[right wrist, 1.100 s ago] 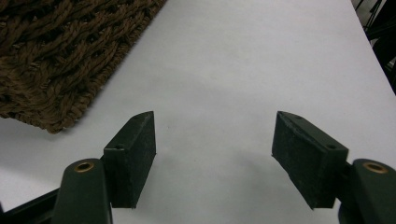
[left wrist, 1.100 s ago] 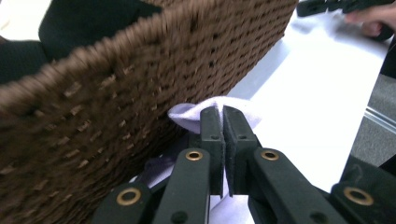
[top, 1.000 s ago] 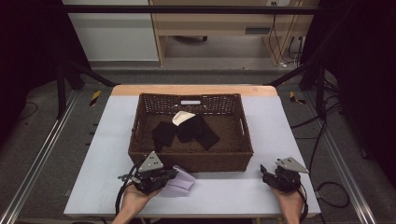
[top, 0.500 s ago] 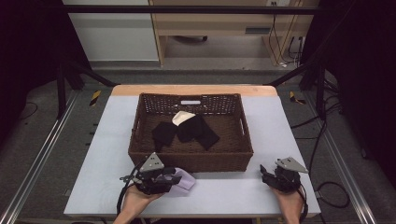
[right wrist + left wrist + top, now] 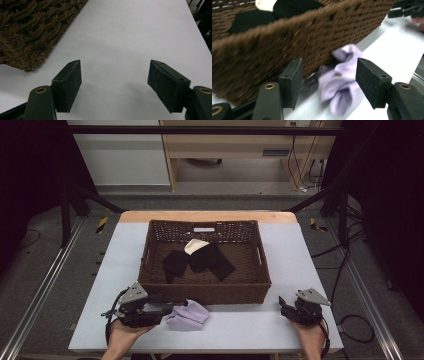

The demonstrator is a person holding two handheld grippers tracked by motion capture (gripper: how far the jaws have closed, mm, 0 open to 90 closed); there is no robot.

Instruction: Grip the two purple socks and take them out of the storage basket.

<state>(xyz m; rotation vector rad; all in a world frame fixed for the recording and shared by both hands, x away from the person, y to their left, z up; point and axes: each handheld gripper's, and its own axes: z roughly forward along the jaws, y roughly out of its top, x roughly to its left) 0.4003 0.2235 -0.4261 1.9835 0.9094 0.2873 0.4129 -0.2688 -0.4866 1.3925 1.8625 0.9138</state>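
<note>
White tabletop (image 5: 320, 255) carries your brown wicker basket (image 5: 206, 292), which holds black cloths (image 5: 200, 260) and a cream piece (image 5: 195, 245). Your left gripper (image 5: 327, 77) spreads wide around the lilac sock (image 5: 188, 315), lying just near the basket's front wall. Your right gripper (image 5: 114, 82) gapes wide over bare table.

Basket (image 5: 205, 290): middle of the desk (image 5: 300, 250).
Socks (image 5: 200, 260): inside the basket.
Loose sock (image 5: 189, 315): on the desk, against the basket's near wall, toward its left.
Left hand-held gripper (image 5: 167, 309): just left of the loose sock.
Right hand-held gripper (image 5: 284, 308): near the basket's near right corner.
</note>
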